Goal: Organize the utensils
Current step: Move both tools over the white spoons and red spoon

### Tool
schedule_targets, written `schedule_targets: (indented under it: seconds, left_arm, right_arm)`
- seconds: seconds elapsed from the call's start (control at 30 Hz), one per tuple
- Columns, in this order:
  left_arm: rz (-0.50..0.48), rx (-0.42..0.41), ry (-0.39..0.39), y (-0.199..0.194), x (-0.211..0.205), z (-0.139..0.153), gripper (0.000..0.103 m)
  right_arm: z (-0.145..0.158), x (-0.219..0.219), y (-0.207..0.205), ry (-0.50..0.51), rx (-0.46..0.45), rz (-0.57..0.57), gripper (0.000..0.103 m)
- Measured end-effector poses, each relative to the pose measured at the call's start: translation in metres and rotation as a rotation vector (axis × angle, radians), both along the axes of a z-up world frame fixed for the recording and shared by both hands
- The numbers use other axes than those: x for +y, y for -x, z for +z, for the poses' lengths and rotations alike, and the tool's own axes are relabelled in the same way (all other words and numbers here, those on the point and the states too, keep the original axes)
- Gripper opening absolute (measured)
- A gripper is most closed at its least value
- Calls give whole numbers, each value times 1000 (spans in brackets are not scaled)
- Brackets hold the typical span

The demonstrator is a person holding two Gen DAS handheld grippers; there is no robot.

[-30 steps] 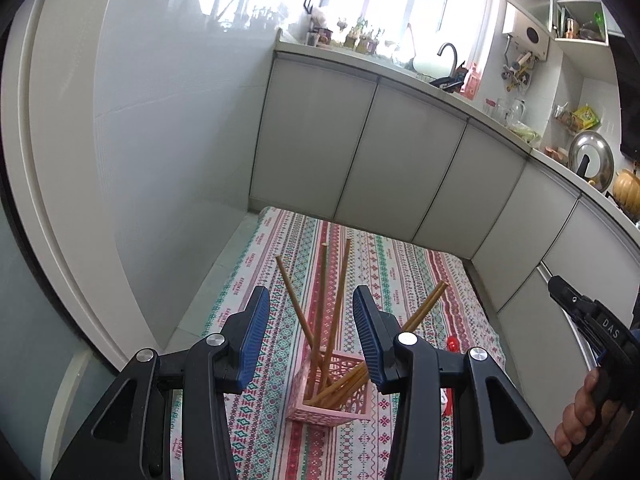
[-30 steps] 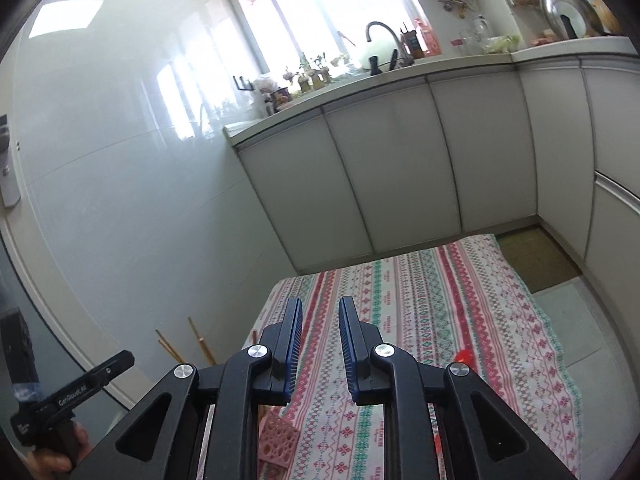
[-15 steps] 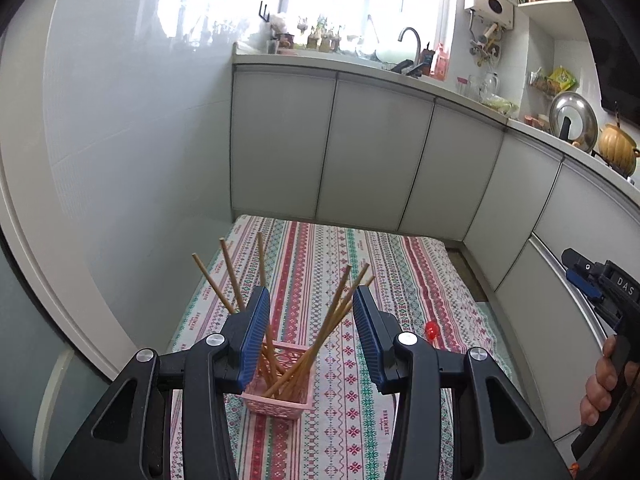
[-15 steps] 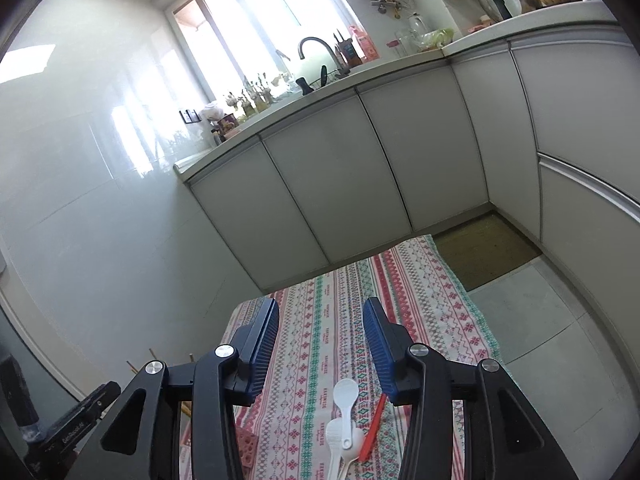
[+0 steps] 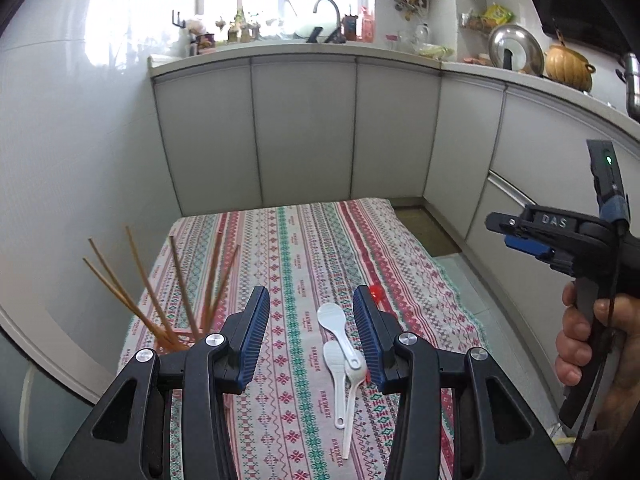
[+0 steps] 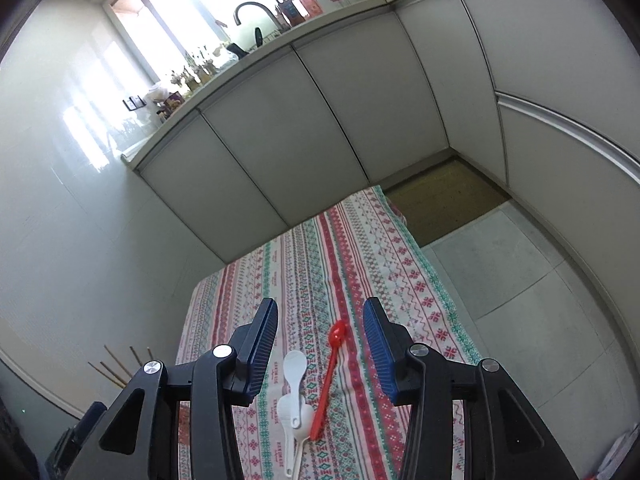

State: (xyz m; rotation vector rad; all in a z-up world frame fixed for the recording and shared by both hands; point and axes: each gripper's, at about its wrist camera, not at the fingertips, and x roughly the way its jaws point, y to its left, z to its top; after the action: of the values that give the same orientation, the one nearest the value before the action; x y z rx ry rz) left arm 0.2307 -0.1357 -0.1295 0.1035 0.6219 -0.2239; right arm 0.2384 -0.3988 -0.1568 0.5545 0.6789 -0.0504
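Sorting status: chopsticks [image 5: 176,300] already stand in pink basket [image 5: 176,346] at counter's left edge; spoons not yet put away.
Spoons: white spoons [image 5: 340,344] overlap in a loose pile on striped tablecloth [image 5: 304,248]; red spoon [image 6: 330,364] just beside them, touching at handle end.
Left hand-held gripper [image 5: 312,336]: jaws wide apart, holding nothing, above the spoons.
Right hand-held gripper [image 6: 320,344]: jaws wide apart, empty, spoons between its fingers in view.
Writing: "DAS" on right gripper body; small repeated cloth print, looks like "HANDMADE".
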Motion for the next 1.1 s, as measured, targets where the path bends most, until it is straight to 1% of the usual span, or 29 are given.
schedule_targets:
  seconds: [0.07, 0.1, 0.17, 0.27, 0.43, 0.57, 0.63, 0.7, 0.77, 0.83, 0.97, 1.1]
  left_arm:
    - [-39, 26, -29, -4, -16, -12, 46]
    - [-61, 53, -42, -8, -24, -20, 46]
    - [-90, 127, -47, -21, -36, -37, 46]
    - [-87, 227, -37, -48, -43, -58, 46]
    - [-44, 381, -7, -101, -46, -96, 46]
    - [-18, 497, 46, -142, -41, -127, 47]
    - [24, 561, 85, -161, -35, -144, 48]
    - [65, 607, 113, -178, -31, -160, 50]
    - [83, 633, 128, -189, -30, -170, 51]
    - [96, 639, 132, -197, -30, -176, 52]
    - [116, 634, 109, -213, -32, -183, 59]
    - [113, 648, 107, -223, -35, -193, 59]
  right_arm:
    - [-8, -3, -4, -9, 35, 4, 45]
    - [-12, -4, -6, -13, 52, 8, 45]
    - [-19, -6, -11, -20, 85, 16, 45]
    - [-30, -8, -17, -31, 135, 26, 45]
    - [-40, -9, -21, -44, 171, 43, 45]
    - [-44, -11, -24, -50, 187, 50, 46]
    - [-46, -12, -26, -53, 195, 53, 46]
    - [-49, -13, -27, -47, 205, 54, 49]
    - [-51, -13, -29, -30, 216, 53, 52]
    - [-54, -13, -31, -18, 223, 54, 53]
    - [-59, -15, -38, -17, 239, 52, 54]
    - [-64, -15, -46, -22, 254, 49, 54]
